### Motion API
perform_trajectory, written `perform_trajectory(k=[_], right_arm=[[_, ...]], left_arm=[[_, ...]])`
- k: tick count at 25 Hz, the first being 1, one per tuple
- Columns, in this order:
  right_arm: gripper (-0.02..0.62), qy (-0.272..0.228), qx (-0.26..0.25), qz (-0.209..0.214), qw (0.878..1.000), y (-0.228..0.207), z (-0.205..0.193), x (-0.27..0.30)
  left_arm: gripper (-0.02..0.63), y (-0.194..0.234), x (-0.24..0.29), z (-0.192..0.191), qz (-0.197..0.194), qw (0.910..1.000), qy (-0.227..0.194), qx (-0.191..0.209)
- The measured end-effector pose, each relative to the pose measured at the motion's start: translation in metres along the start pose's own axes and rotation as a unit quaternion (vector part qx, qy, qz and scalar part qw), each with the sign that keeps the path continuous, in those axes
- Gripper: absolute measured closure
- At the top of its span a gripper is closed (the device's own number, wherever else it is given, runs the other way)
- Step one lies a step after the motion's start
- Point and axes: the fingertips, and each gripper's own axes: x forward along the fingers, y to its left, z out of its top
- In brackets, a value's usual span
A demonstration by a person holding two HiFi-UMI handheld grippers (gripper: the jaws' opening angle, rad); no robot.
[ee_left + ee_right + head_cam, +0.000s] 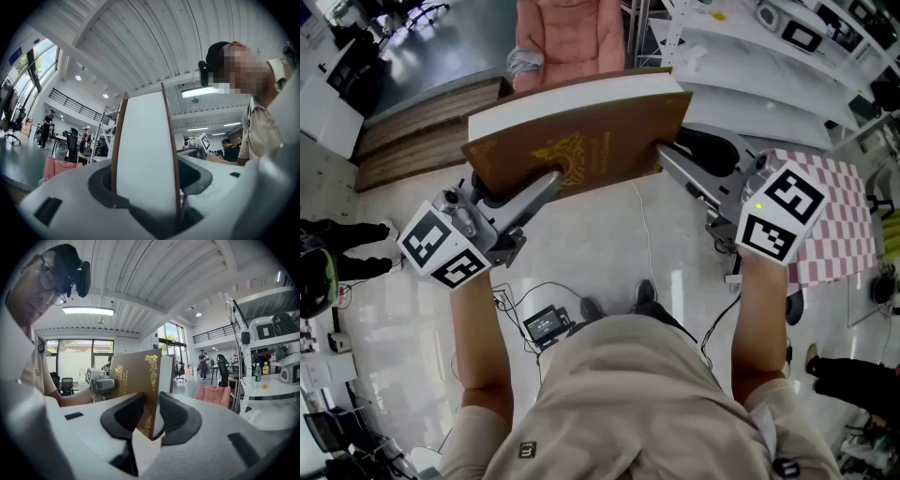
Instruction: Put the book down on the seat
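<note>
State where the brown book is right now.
In the head view the brown book is top centre, clamped between the left claw and the right claw, with the wooden bench just beyond it.

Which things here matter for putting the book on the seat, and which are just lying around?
For the job:
book
left gripper, shut on the book
right gripper, shut on the book
pink seat, probably the target

Lying about:
checked cloth
wooden steps
floor device
</note>
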Motion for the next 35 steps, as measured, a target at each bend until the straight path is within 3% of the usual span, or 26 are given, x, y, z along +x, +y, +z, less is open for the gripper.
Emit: perform_trajectory(k=[26,35], right_arm=[[0.497,0.011,-0.002,-0.034,0.999,0.017,0.001,0.037],[0.495,0.01,0.011,-0.012,1.0,-0.014,0.007,0.068]], left_arm=[[0.328,0.032,-0.029,-0.005,-0.026,0.9994,-0.018,-0.014],[0.328,0.069,-0.018,-0.006,-0.007,0.9996,-0.014,-0.023]])
